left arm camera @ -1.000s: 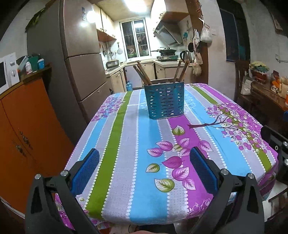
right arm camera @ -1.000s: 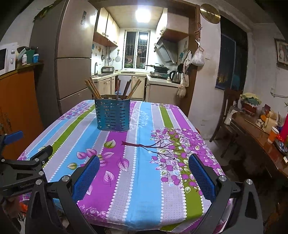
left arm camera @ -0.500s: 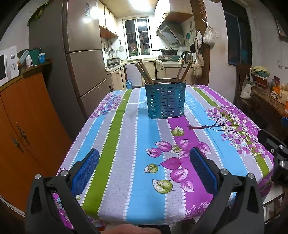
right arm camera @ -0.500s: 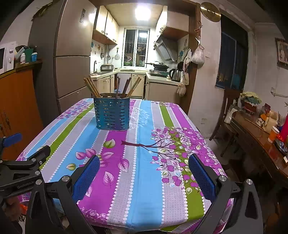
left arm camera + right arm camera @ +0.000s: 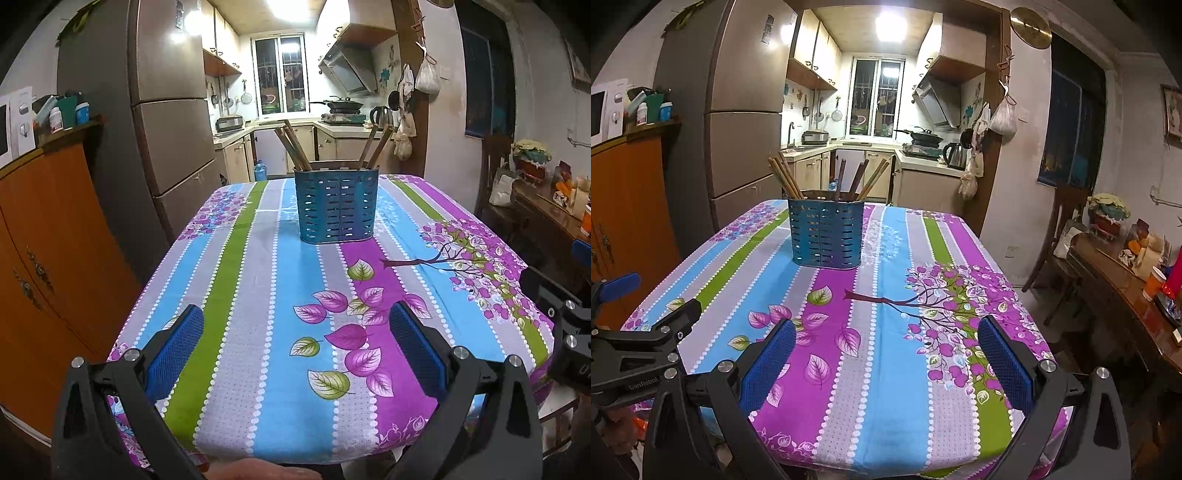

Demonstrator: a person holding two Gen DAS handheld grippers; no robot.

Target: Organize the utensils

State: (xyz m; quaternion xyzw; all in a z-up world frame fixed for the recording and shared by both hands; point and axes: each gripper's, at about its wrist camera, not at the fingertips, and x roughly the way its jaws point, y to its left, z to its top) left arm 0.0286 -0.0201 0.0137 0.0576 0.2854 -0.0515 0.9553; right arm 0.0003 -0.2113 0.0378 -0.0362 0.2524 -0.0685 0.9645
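A blue slotted utensil holder point(image 5: 337, 205) point(image 5: 826, 232) stands upright on the far half of the striped floral tablecloth point(image 5: 258, 332) point(image 5: 886, 350). Several wooden chopsticks point(image 5: 293, 147) point(image 5: 785, 179) lean out of it on both sides. My left gripper point(image 5: 295, 350) hovers open over the table's near edge, nothing between its blue pads. My right gripper point(image 5: 886, 354) is likewise open and empty, near the front edge. The left gripper's black body point(image 5: 639, 343) shows at the left of the right wrist view. Both are well short of the holder.
A tall fridge point(image 5: 166, 110) and an orange cabinet point(image 5: 48, 229) stand left of the table. A dark side table point(image 5: 1126, 295) with clutter and a chair point(image 5: 1067, 221) are on the right. A kitchen counter point(image 5: 871, 147) lies beyond. A hand point(image 5: 258, 470) shows at the bottom edge.
Both grippers have drawn back and tilted slightly, so the table and holder sit a little farther and lower in view. Jaws stay open; nothing on the table moved.
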